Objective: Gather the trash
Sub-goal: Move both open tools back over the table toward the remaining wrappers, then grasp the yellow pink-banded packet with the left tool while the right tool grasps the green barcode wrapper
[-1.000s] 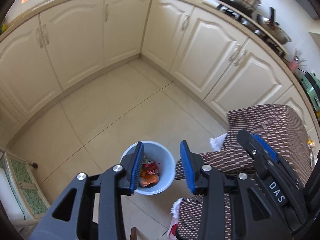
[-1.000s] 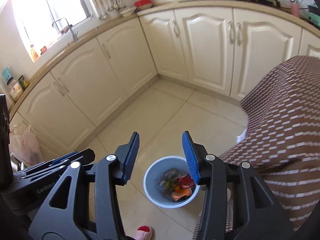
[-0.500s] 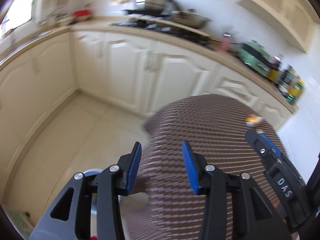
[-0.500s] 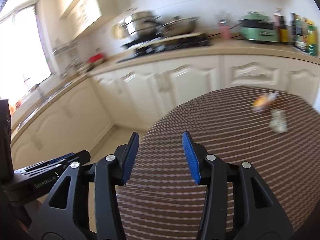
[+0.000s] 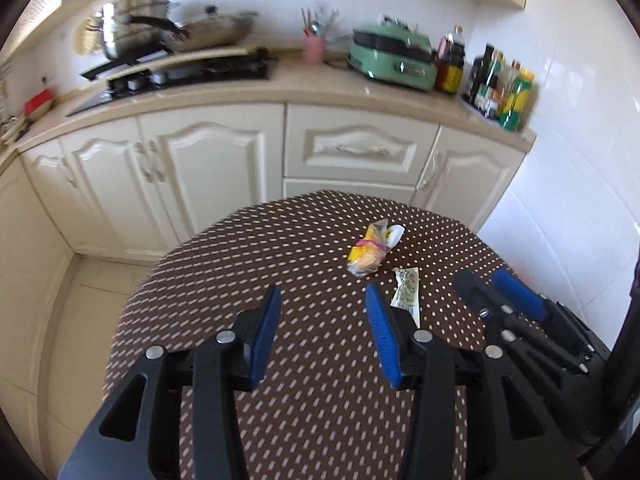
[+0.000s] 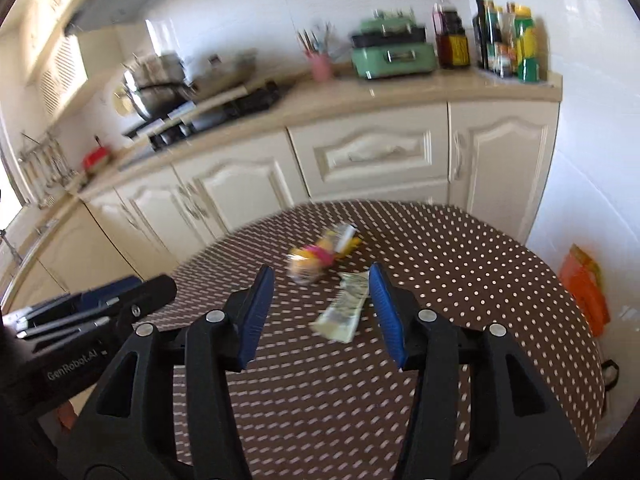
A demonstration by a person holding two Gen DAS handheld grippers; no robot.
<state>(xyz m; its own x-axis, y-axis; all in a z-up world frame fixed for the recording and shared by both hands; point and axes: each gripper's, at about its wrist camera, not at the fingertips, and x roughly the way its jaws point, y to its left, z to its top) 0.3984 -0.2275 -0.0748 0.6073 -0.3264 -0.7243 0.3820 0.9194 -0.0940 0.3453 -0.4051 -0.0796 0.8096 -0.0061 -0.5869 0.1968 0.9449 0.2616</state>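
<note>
Pink cup (image 5: 314,49) of utensils (blurred), bottles (image 5: 500,88) on counter (image 5: 280,84)

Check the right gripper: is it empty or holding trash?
Empty. The right gripper is opening with nothing between its pads; the green wrapper lies flat on the table beyond.

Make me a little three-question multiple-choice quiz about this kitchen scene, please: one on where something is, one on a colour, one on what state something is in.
1. Where does the flat green-and-white wrapper lie?
A. on the dotted tablecloth
B. on the counter
C. on the floor

2. What colour is the cup of utensils on the counter?
A. blue
B. pink
C. black

3. What does the right gripper hold?
A. the clear snack bag
B. a bottle
C. nothing

Answers:
1 A: it rests flat on the cloth, near the clear snack bag.
2 B: it shows pink in both views.
3 C: its jaws are opening, only air between the blue pads.
</note>
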